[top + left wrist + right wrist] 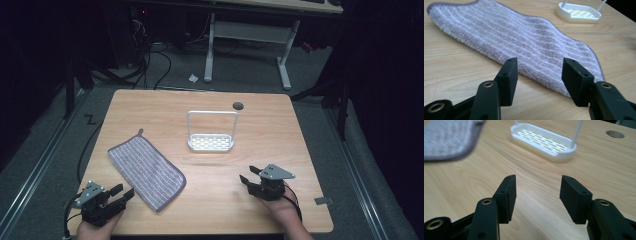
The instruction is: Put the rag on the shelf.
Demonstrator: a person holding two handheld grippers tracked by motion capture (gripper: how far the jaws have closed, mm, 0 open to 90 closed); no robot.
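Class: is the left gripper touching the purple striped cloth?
Apart. The high view shows bare wood between the left gripper and the purple striped cloth; its jaws stand open.

The rack point(578, 12) has its uprights cut off; the cloth point(447, 138) looks blurred, partly cropped.

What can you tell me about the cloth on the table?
The cloth is a fluffy grey-lilac rectangle with thin white stripes and a darker sewn edge, with a small loop at its far corner. It lies flat and skewed on the wooden table, left of the white rack and apart from it. The left gripper stands open just short of its near edge; nothing touches it but the table.
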